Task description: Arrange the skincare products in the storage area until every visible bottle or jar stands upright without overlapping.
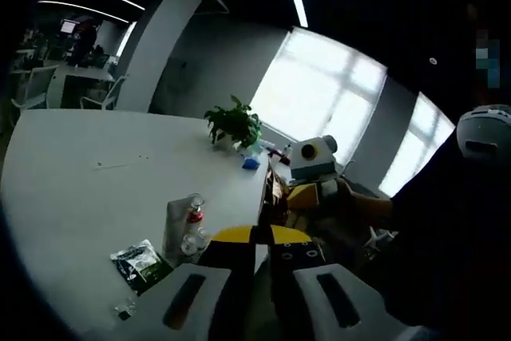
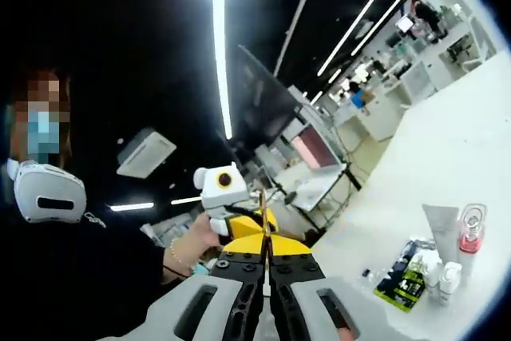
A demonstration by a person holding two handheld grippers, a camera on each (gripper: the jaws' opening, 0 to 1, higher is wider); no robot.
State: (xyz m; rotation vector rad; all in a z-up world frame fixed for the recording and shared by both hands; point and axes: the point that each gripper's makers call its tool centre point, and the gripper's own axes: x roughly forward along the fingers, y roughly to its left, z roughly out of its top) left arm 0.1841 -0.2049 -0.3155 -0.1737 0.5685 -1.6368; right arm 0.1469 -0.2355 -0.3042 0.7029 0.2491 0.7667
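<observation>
Left gripper [image 1: 254, 255] jaws shut on nothing, held off the table edge; right gripper [image 2: 265, 255] likewise shut and empty. Both are raised, apparently pre-start. Skincare products [image 1: 185, 229] cluster upright near the white table [image 1: 96, 189] edge beside a dark sachet [image 1: 138, 263]. Labels unreadable.

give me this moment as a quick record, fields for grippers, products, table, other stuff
left gripper: jaws nearly together, holding nothing, raised off the table
right gripper: jaws closed, holding nothing
products: white tube, red-capped clear bottle and small white bottles clustered upright near the table edge
sachet: dark green, flat beside the cluster
table: white
plant: potted, at the far edge
person's hand: gripping the other gripper's handle
</observation>
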